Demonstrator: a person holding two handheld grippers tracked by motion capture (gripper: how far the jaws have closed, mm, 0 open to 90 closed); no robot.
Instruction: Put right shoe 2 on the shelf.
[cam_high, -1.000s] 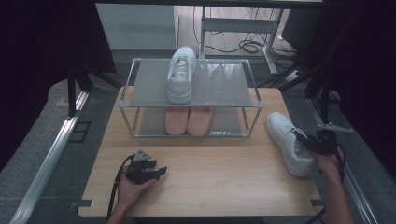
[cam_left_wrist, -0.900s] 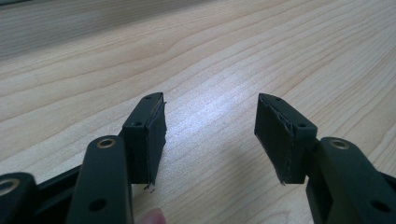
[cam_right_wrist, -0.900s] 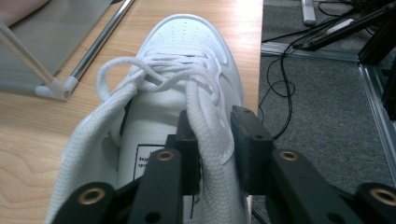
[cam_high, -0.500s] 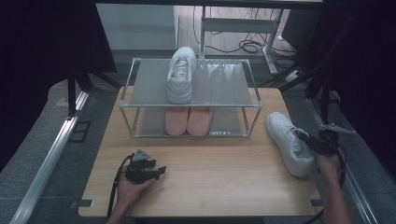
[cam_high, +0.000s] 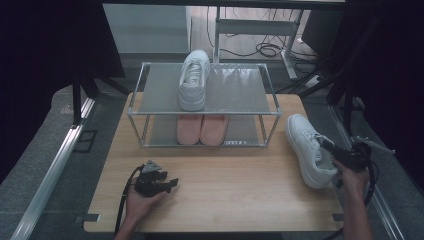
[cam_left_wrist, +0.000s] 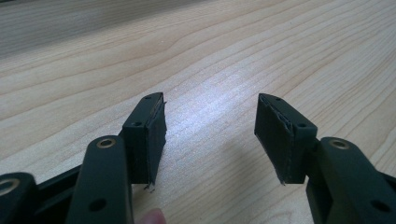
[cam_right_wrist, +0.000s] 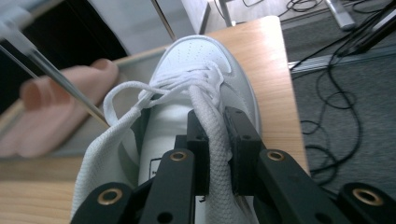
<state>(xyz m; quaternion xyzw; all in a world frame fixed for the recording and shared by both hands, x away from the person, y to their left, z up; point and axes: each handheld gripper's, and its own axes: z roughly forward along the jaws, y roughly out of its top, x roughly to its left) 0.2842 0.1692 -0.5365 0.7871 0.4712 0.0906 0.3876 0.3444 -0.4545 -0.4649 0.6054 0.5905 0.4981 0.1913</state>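
Observation:
A white sneaker lies on the wooden table at the right, toe toward the rack. My right gripper reaches it from the right. In the right gripper view its jaws have just been closing and now pinch a white padded strip of the sneaker below the laces. My left gripper rests on the table at the front left, held by a hand. In the left gripper view, my left gripper stands open over bare wood with nothing between its fingers.
A two-level metal rack stands at the back of the table. A second white sneaker sits on its top shelf and a pink pair on the lower one. Cables lie on the floor beyond and to the right.
The right hand has shifted very slightly at the sneaker's side. The sneaker, the rack and the left hand have stayed where they were.

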